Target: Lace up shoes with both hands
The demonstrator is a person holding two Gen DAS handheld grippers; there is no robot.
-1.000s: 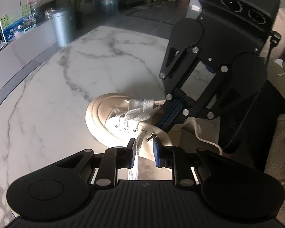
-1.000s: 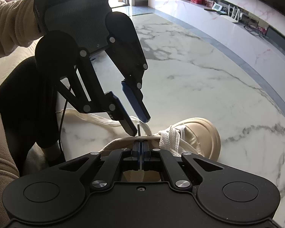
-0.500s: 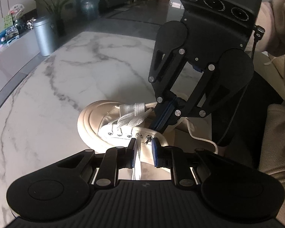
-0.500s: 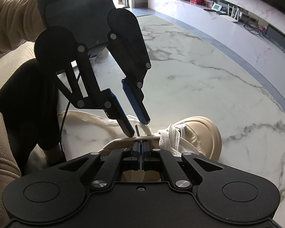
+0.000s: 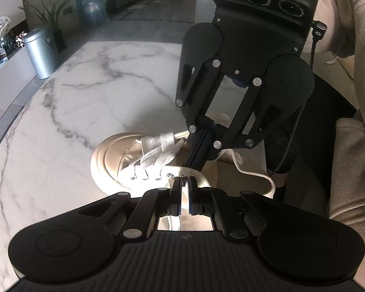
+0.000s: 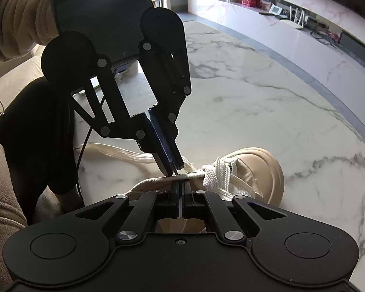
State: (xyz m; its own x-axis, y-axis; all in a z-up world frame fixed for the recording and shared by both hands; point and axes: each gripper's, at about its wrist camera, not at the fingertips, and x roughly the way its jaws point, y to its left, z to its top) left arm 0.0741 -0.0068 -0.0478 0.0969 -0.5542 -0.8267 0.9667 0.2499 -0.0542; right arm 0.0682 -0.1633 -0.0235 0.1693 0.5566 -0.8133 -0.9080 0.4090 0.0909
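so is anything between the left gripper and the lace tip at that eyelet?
Nothing visible. The left gripper has just been closing and is shut on the lace tip at the eyelet row of the shoe. The right gripper is shut at the shoe's opposite edge, clear of that grip.

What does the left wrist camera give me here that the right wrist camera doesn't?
Only the left wrist view shows the row of eyelets along the near side of the shoe, the dark lace tip at the left gripper, and a silver bin past the table edge.
Only the right wrist view shows the shoe's rounded toe from its other side and a long shelf of small items.
Both show the beige shoe, its white lace, the marble table, and the right gripper shut on the shoe's upper edge.
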